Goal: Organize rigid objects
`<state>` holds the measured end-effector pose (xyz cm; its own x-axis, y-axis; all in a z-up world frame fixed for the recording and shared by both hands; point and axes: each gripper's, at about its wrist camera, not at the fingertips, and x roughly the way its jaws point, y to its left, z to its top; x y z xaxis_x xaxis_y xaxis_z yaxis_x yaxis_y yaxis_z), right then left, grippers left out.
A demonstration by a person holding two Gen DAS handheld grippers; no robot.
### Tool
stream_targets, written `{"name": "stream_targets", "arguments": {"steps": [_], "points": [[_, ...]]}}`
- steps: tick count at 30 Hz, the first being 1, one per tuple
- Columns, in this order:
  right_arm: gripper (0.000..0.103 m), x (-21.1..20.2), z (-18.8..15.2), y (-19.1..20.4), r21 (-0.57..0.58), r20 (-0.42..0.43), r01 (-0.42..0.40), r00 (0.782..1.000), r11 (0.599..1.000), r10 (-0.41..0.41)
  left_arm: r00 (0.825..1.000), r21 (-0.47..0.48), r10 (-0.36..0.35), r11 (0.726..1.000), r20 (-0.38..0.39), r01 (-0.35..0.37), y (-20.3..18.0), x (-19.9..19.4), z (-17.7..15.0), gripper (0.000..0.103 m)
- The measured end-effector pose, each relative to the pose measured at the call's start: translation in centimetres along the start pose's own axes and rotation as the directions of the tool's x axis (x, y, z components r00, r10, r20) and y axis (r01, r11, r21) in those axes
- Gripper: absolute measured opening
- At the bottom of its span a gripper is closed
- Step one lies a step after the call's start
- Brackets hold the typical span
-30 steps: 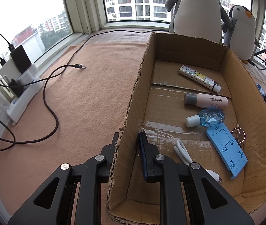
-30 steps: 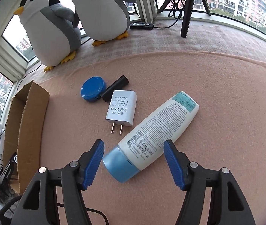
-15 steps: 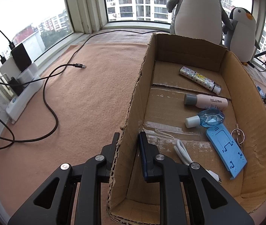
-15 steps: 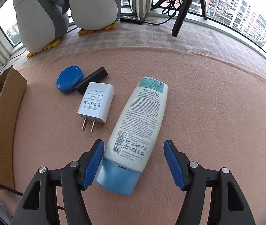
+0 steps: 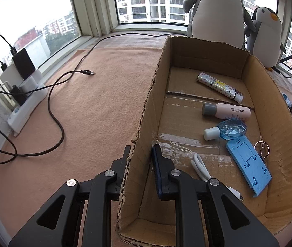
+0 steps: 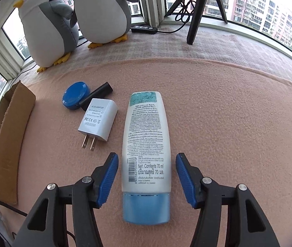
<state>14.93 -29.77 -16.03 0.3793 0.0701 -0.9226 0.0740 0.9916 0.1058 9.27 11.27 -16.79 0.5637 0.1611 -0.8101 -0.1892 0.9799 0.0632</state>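
My left gripper (image 5: pixel 140 160) is shut on the left wall of the cardboard box (image 5: pixel 146 107), one finger outside and one inside. The box holds a patterned tube (image 5: pixel 219 86), a pink bottle (image 5: pixel 227 111), a small blue bottle (image 5: pixel 227 130), a blue phone stand (image 5: pixel 249 166), a key ring (image 5: pixel 262 149) and a white cable (image 5: pixel 202 167). My right gripper (image 6: pixel 147 175) is open, its fingers on either side of a white lotion tube with a blue cap (image 6: pixel 146 154) lying on the pink mat. A white charger plug (image 6: pixel 97 123), a blue round tin (image 6: pixel 75 97) and a black cylinder (image 6: pixel 96 95) lie to its left.
Two plush penguins (image 6: pixel 73 20) stand at the window behind the mat, beside a black tripod (image 6: pixel 197 10). The box edge shows at left in the right wrist view (image 6: pixel 9 135). A black cable (image 5: pixel 59 94) and a power strip with chargers (image 5: pixel 22 94) lie left of the box.
My right gripper has turned and moved forward, so the lotion tube now lies straight between its open fingers. The left gripper and the box have not moved.
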Motion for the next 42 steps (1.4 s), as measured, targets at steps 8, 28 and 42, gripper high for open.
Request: {"name": "stream_targets", "arguments": {"steps": [8, 28, 42], "points": [[0.044, -0.1, -0.5, 0.1, -0.009, 0.022, 0.007, 1.0, 1.0, -0.007, 1.0, 0.0, 0.0, 1.0, 0.0, 0.0, 0.0, 0.0, 0.0, 0.017], [0.044, -6.5, 0.5, 3.8, -0.016, 0.136, -0.173, 0.975, 0.985, 0.173, 1.0, 0.0, 0.001, 1.0, 0.0, -0.001, 0.0, 0.0, 0.0, 0.017], [0.044, -7.4, 2.8, 19.5, -0.308, 0.093, -0.295, 0.937, 0.905, 0.337, 1.0, -0.004, -0.002, 1.0, 0.0, 0.002, 0.0, 0.0, 0.1, 0.017]]}}
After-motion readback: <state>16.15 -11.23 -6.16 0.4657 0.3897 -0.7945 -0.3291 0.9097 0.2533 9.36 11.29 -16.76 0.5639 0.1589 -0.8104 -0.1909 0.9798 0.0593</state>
